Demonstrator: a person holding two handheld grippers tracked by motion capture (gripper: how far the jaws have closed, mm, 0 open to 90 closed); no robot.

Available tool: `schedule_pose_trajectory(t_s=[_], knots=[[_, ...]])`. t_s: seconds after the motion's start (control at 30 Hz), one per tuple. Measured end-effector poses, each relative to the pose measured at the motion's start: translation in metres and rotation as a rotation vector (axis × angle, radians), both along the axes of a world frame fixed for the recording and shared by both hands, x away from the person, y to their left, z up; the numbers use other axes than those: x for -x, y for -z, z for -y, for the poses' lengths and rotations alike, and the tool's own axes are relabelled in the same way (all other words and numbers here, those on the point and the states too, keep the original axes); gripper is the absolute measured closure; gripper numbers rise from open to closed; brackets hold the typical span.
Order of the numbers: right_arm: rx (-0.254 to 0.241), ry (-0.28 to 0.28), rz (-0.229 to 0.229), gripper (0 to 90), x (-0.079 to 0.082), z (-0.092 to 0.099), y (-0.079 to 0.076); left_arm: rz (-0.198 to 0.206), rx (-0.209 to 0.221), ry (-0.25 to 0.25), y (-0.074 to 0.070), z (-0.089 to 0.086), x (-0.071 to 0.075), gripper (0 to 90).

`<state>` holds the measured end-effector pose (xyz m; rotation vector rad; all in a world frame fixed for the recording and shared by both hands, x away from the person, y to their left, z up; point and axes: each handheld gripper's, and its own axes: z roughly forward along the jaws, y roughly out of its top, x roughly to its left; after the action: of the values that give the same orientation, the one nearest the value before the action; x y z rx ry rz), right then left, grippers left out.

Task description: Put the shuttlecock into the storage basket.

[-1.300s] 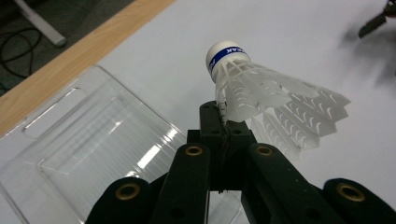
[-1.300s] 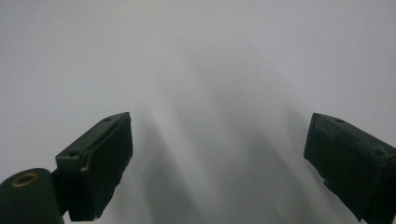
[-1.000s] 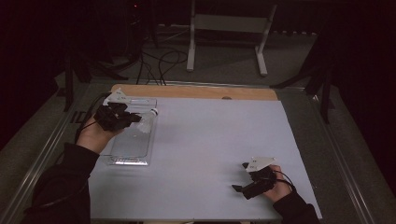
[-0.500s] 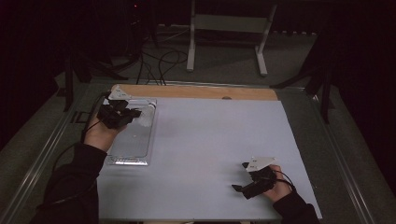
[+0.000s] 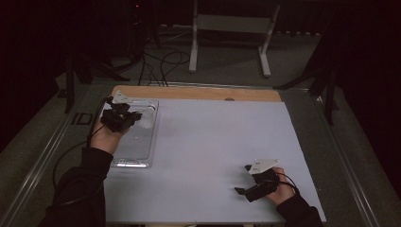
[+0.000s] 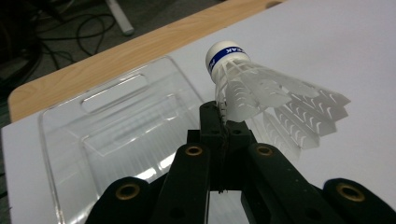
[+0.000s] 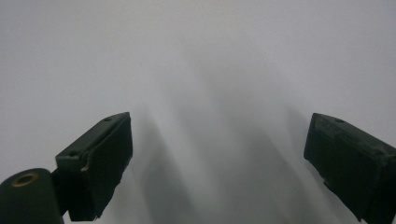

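A white plastic shuttlecock with a blue band round its cork is pinched by its skirt in my left gripper, whose jaws are shut on it. It hangs over the right part of a clear plastic tray. From above, the left gripper holds the shuttlecock over the far end of the tray at the table's left. My right gripper rests low over the white sheet near the front right, jaws wide apart; in its own view the right gripper has nothing between its fingers.
A white sheet covers the table, with a wooden strip along its far edge. Beyond the table stand a white metal frame and loose cables on the dark floor.
My left hand has sunk a little with the shuttlecock over the tray's far end. The right hand has stayed where it was.
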<state>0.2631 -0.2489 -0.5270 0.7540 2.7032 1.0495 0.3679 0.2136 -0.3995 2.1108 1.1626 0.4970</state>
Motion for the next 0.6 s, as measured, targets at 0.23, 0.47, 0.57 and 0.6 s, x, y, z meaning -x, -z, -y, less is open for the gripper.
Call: schedule_pose_trajectory(t_s=[0.23, 0.47, 0.57, 0.6], knots=[[0.000, 0.000, -0.001, 8.2, 0.000, 0.000, 0.000, -0.009, 0.003, -0.043, 0.010, -0.004, -0.004, 90.0], [0.001, 0.000, -0.004, 8.1, 0.000, 0.000, 0.000, -0.026, 0.003, -0.056, 0.020, -0.006, -0.008, 90.0], [0.000, -0.002, -0.007, 8.2, 0.000, 0.000, 0.001, -0.044, 0.004, -0.061, 0.027, -0.007, -0.010, 90.0], [0.000, -0.002, -0.007, 8.2, 0.000, 0.000, 0.001, -0.048, 0.006, -0.061, 0.028, -0.007, -0.011, 90.0]])
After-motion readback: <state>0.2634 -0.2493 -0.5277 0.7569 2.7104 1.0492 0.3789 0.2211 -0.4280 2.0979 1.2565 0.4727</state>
